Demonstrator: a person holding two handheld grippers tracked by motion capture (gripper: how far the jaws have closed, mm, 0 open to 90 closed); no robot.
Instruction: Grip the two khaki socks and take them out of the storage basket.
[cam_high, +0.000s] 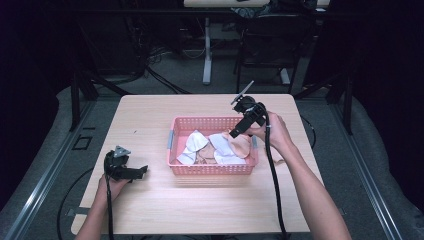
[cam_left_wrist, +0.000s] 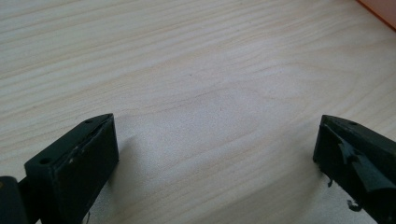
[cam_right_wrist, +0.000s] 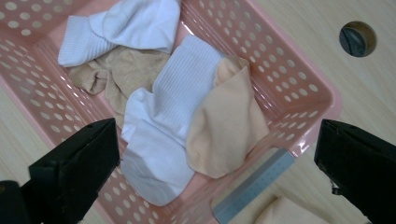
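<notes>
Basket (cam_high: 212, 169), pink perforated plastic, rectangular, with grey handle plates on its short ends, standing at the middle of a pale wood-grain worktop (cam_high: 200, 205). Contents: a loose heap of socks, namely one white ribbed sock (cam_right_wrist: 180, 100) lying across the centre, a second white sock (cam_right_wrist: 126, 25) bunched toward the far corner in the right gripper view, a peach sock (cam_right_wrist: 229, 126) overlapping the first white one and reaching the basket wall, and a tan sock (cam_right_wrist: 119, 74) crumpled beneath the others. Left hand-held gripper (cam_high: 142, 171): resting low on the worktop to the left of the basket, well apart from it, jaws spread wide with bare wood between them in the left gripper view. Right hand-held gripper (cam_high: 237, 131): held above the basket's right end, tilted down toward the socks, jaws spread wide and touching nothing. Round cable hole (cam_right_wrist: 357, 39) in the worktop just beyond the basket's corner. Partly seen: a further peach-coloured fabric piece (cam_right_wrist: 285, 212) outside the basket, cut off at the bottom edge of the right gripper view, kind not determinable; the tan sock's full shape hidden under the white ones; the surrounding room dark, its furniture hard to make out.
</notes>
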